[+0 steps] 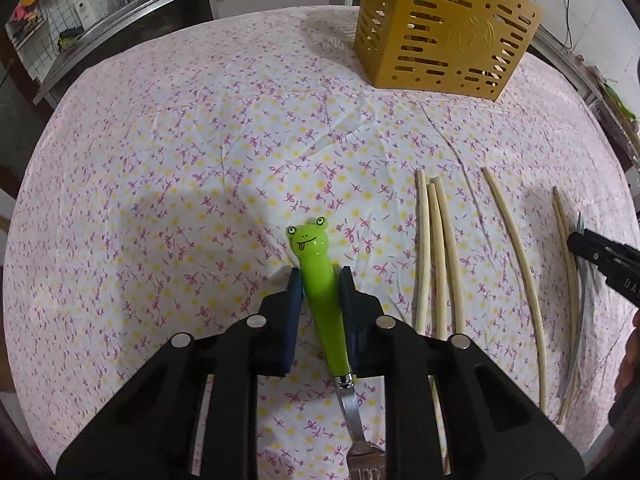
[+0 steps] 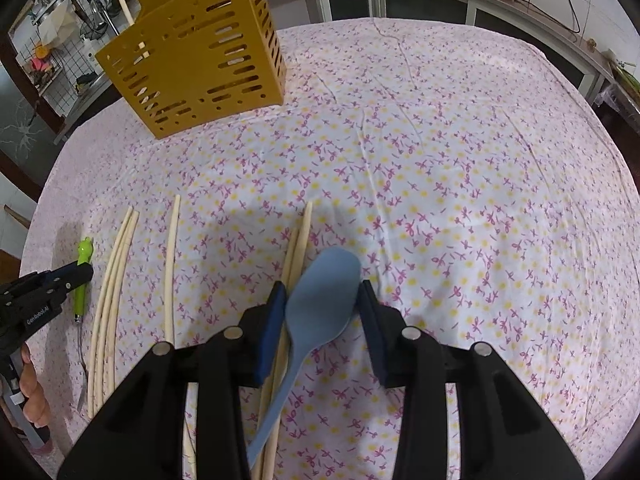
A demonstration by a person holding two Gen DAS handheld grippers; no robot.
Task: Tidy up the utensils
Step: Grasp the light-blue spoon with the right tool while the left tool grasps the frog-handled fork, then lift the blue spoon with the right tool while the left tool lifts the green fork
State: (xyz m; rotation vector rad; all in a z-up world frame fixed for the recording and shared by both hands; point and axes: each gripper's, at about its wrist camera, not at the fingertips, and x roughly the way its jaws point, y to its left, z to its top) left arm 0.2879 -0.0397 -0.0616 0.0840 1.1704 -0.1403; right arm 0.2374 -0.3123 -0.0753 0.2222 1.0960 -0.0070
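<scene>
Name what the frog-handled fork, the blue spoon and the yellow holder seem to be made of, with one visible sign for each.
Frog-handled fork: glossy green handle, likely plastic or glazed ceramic; shiny metal neck and tines.
Blue spoon: matte, uniform colour, probably plastic or silicone.
Yellow holder: matte moulded plastic, with neat cut slots.

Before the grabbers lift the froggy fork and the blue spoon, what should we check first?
1. Left gripper pads on the frog fork handle: ok, both pads look pressed on it.
2. Right gripper on the blue spoon: not ok, only one pad touches the bowl and a gap shows at the other.
3. Chopsticks under the spoon might get dragged: not ok, they lie right beneath it.
4. Yellow holder standing upright, ready: ok.
5. Room inside the holder: cannot tell, though some sticks are already in it.
6. Tablecloth between the utensils and the holder free of things: ok.
</scene>
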